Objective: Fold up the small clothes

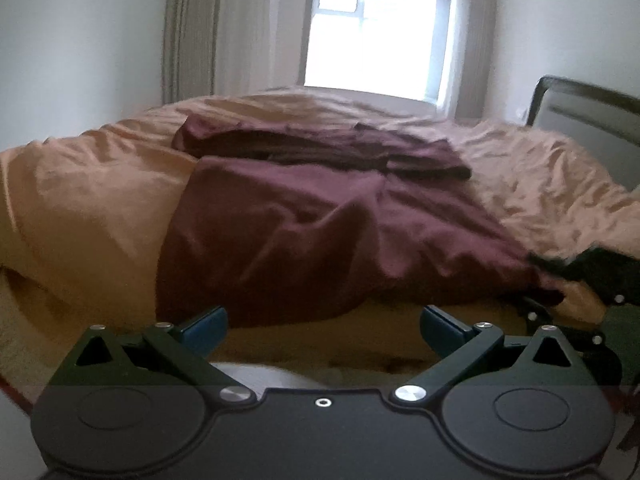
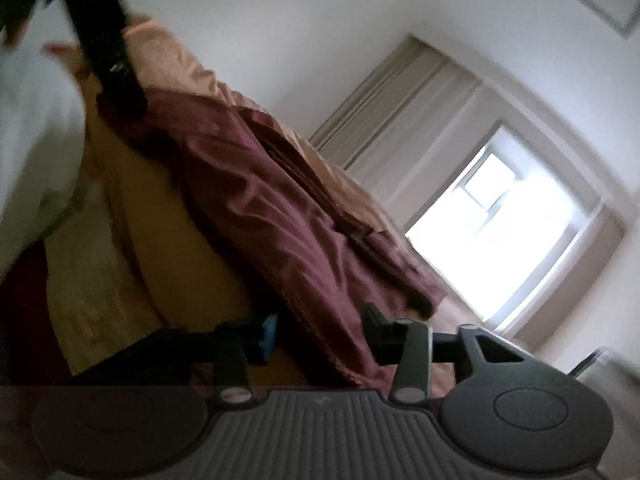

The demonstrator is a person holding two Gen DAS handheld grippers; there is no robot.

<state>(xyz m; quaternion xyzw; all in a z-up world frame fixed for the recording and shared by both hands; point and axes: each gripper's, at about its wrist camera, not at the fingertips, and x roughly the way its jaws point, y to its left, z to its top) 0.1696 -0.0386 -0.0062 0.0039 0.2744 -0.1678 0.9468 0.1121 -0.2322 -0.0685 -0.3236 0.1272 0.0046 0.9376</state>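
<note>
Daylight from a curtained window (image 1: 372, 40) fell across a bed (image 1: 80, 184) covered in a tan sheet, its surface rumpled. On it lay a maroon garment (image 1: 304, 224), spread flat toward the near edge, with its far part already doubled over into a darker band. The left gripper (image 1: 323, 322) hovered just off the near hem, jaws wide apart and holding nothing. The right gripper (image 2: 318, 338) sat at the garment's right-hand corner with cloth lying between its jaws, which stood apart, not yet closed. The fabric looked thin, light and limp, likely to sag and slide on the smooth sheet, so the near corners seemed the best places to pinch.
</note>
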